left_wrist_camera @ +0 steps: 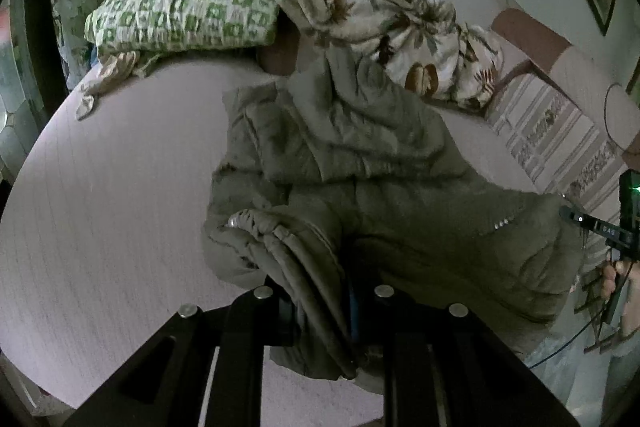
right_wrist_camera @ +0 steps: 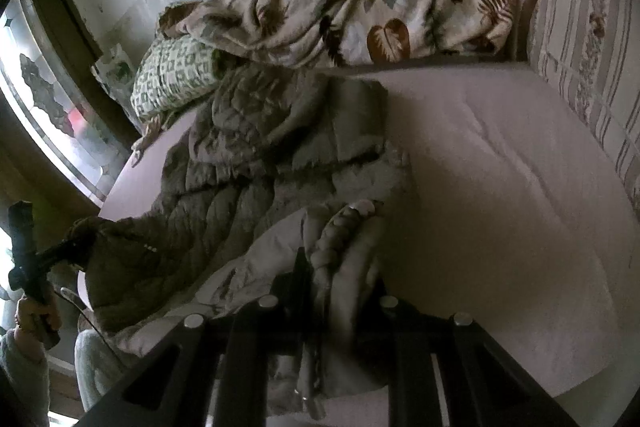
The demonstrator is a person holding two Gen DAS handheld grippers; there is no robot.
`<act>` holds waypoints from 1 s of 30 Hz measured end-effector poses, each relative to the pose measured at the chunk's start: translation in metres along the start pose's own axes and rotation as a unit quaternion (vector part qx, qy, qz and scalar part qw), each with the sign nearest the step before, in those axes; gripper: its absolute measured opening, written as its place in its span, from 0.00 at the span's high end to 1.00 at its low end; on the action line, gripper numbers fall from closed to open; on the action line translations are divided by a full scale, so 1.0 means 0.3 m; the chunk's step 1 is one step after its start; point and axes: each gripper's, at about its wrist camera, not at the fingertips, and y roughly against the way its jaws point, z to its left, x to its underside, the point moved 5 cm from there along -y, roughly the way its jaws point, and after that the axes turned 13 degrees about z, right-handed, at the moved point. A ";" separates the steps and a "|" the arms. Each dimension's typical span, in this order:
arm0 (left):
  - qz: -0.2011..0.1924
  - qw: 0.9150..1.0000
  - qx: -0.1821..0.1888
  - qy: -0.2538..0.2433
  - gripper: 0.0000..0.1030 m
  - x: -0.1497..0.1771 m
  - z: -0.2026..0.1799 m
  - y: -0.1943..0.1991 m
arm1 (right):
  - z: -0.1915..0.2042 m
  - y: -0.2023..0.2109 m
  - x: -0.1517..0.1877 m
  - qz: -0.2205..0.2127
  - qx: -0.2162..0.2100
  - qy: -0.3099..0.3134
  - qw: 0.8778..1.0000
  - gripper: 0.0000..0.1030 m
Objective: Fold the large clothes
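Note:
A large olive-grey quilted coat (left_wrist_camera: 360,155) lies on a pale pink bed (left_wrist_camera: 112,187). It also shows in the right wrist view (right_wrist_camera: 248,163). My left gripper (left_wrist_camera: 320,315) is shut on a ribbed cuff and fold of the coat at its near left edge. My right gripper (right_wrist_camera: 324,291) is shut on the coat's other ribbed cuff and zip edge at its near right side. Each gripper shows in the other's view, the right one (left_wrist_camera: 616,227) and the left one (right_wrist_camera: 36,259), at the coat's outer corners. The fingertips are hidden in cloth.
A green-checked pillow (left_wrist_camera: 180,11) and a leaf-print blanket (left_wrist_camera: 380,27) lie at the head of the bed by the wall. A striped cushion (right_wrist_camera: 580,59) stands at the bed's right. A window (right_wrist_camera: 44,95) is on the left.

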 end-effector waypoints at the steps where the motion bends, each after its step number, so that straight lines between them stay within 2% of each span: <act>1: -0.003 1.000 -0.002 0.001 0.83 -0.019 0.000 0.002 | 0.005 0.006 -0.017 -0.003 0.001 0.001 1.000 0.83; 16: -0.032 0.999 -0.029 0.023 0.83 -0.316 0.037 -0.046 | 0.037 -0.022 -0.343 -0.028 0.018 0.009 0.999 0.84; 30: -0.036 0.994 -0.096 0.024 0.83 -0.602 0.115 -0.206 | 0.014 -0.215 -0.678 -0.035 0.041 -0.017 0.998 0.84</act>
